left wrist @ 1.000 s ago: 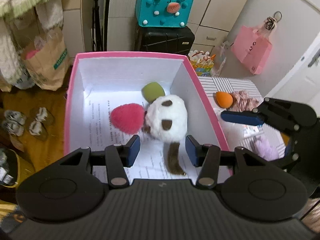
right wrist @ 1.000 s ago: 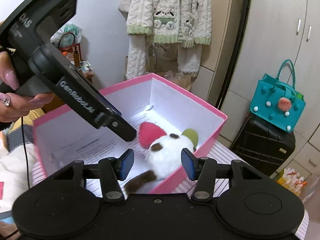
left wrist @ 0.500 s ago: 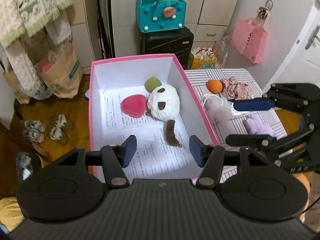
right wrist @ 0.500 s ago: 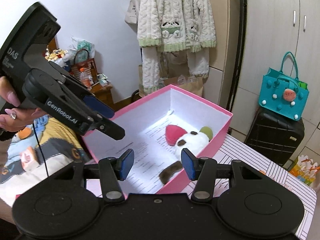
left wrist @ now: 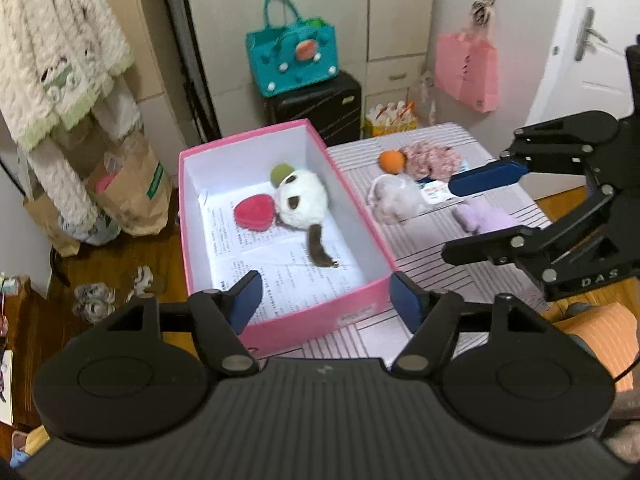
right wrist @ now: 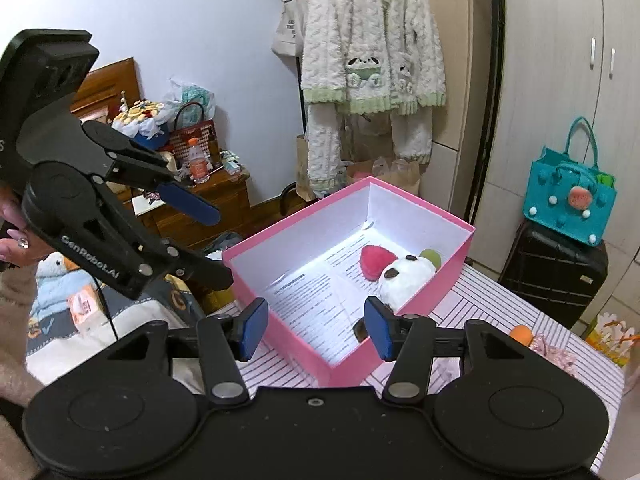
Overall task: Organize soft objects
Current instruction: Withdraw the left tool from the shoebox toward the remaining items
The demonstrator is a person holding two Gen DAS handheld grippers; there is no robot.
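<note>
The white plush toy (left wrist: 302, 199) lies in the pink box (left wrist: 362, 294), my left gripper (left wrist: 324, 295), jaws just widened, and right gripper (right wrist: 316, 329) both empty, so next I reach the purple plush (left wrist: 484, 216) on the table (left wrist: 420, 268).

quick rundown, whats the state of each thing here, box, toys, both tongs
pink box: lidless, paper-lined
white plush: in box, lying
red plush: in box, against white plush
orange ball: on table, outside box
purple plush: on table, outside box
left tongs: open, empty, just been opening
right tongs: open, empty
</note>
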